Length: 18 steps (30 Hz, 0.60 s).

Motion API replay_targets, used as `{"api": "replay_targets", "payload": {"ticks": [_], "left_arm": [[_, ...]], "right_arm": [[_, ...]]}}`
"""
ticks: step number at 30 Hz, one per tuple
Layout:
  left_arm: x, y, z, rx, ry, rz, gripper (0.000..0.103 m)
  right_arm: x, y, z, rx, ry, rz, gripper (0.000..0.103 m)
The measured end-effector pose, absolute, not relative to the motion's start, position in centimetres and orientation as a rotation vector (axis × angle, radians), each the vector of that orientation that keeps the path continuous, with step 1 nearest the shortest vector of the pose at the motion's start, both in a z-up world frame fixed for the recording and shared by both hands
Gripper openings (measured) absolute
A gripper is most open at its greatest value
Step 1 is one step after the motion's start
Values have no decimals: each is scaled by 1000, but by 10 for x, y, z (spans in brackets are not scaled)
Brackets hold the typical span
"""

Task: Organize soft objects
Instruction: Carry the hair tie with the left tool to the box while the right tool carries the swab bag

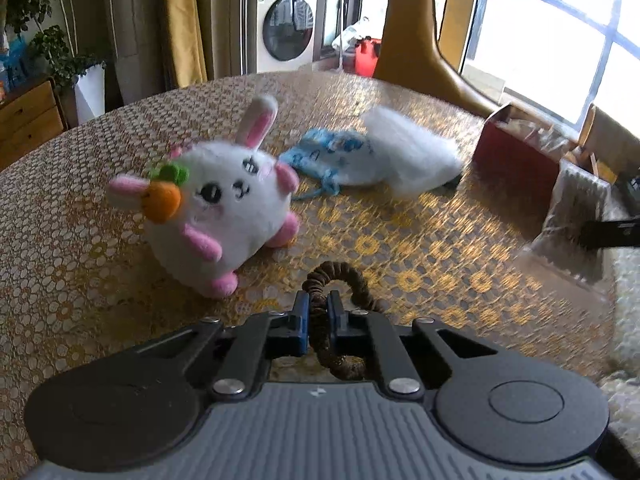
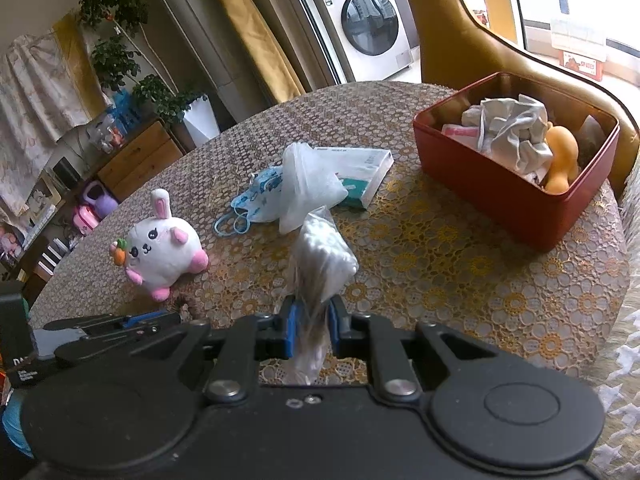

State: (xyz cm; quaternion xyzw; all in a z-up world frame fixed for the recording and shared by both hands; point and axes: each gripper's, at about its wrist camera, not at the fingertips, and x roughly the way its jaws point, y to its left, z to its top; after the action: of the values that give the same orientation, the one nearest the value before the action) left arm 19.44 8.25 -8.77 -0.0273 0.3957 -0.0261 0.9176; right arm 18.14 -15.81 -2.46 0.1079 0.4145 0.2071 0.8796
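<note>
While the left tongs (image 1: pixel 318 312) are clamped on a brown hair tie (image 1: pixel 340 280) and the right tongs (image 2: pixel 312 320) on a bag of cotton swabs (image 2: pixel 320 256), the plush rabbit (image 2: pixel 160 244) and face mask (image 2: pixel 256 200) are left mid-bench, outside the red tin (image 2: pixel 500 196).

So the tablecloth (image 2: pixel 460 248) is a gold and beige lace thing, all little flower rings. The bunny (image 1: pixel 224 200) is white with pink ears, paws and feet, plus an orange carrot with a green top. The hair tie (image 1: pixel 340 276) is dark brown. The face mask (image 2: pixel 256 196) is light blue with a cartoon print, and the bag (image 2: pixel 324 252) is clear over white stuff. The box (image 2: pixel 500 188) is red, with grey cloth (image 2: pixel 512 132) and something orange inside.
</note>
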Motion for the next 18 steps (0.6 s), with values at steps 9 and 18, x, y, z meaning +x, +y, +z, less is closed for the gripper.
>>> {"api": "replay_targets", "payload": {"ticks": [9, 18], "left_arm": [[192, 61, -43, -93, 777, -108, 9], [198, 28, -11, -94, 754, -185, 9]], "right_arm": [[173, -174, -4, 240, 811, 445, 15], [172, -197, 19, 221, 762, 437, 15]]}}
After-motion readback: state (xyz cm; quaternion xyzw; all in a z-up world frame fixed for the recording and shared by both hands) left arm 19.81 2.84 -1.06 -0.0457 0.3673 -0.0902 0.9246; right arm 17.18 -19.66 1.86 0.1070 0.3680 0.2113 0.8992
